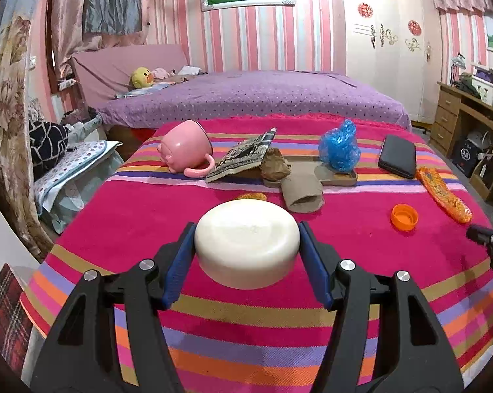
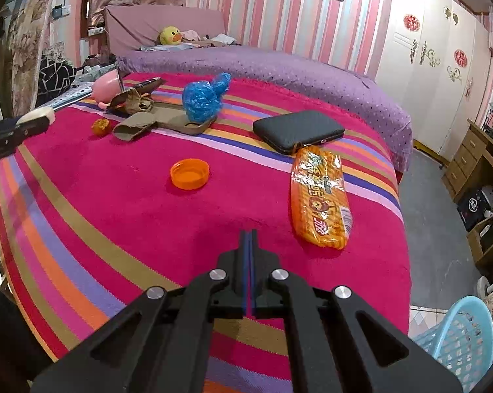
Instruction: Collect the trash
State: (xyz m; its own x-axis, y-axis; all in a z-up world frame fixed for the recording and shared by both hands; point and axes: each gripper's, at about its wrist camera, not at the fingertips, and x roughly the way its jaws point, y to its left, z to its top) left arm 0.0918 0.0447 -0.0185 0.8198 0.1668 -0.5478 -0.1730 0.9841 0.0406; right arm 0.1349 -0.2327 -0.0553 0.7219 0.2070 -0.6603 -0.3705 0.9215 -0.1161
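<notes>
My left gripper is shut on a white round bowl, held upside down above the striped cloth. My right gripper is shut and empty, low over the cloth near the front edge. Ahead of it lie an orange bottle cap and, to the right, an orange snack wrapper. The cap and the wrapper also show in the left wrist view at right. A blue crumpled plastic bag, a brown paper wad, a cardboard tube and a small orange peel lie farther back.
A pink mug lies on its side at back left beside a patterned booklet. A black case lies behind the wrapper. A tan tray sits under the blue bag. A light blue plastic basket stands on the floor at right.
</notes>
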